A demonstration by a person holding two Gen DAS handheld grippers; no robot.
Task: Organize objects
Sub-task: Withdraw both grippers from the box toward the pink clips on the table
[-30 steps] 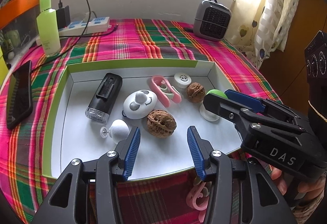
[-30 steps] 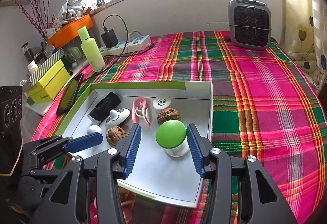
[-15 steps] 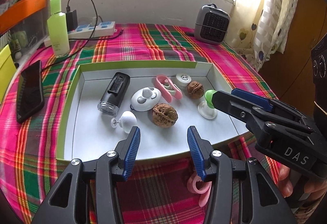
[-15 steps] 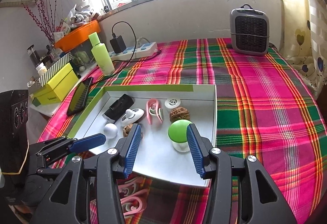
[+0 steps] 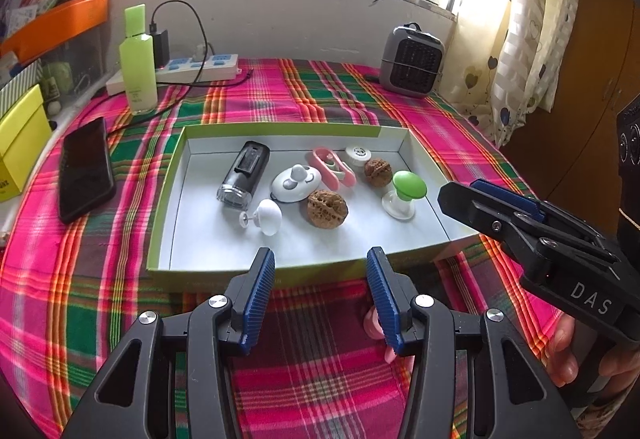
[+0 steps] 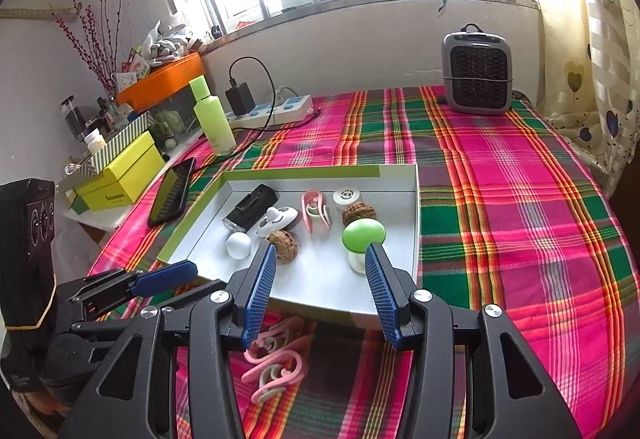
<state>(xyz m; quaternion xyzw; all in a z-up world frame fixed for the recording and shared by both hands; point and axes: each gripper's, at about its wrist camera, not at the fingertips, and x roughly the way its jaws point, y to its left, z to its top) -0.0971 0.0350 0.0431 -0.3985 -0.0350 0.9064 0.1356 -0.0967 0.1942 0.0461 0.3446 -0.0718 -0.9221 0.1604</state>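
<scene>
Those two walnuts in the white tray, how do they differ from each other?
The front walnut looks bigger than the back walnut, though it also sits closer to the camera. The front walnut lies near the middle of the tray, next to the white oval gadget; the back walnut sits toward the far wall, by the small round white cap. Both are brown, wrinkled, whole in the shell, and loose on the tray floor.

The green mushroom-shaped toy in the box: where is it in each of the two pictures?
Left wrist view: green mushroom toy stands right of centre, near the box's right wall.
Right wrist view: the toy is at centre, just past the right claw.
Shared landmark: the small walnut behind it.
</scene>
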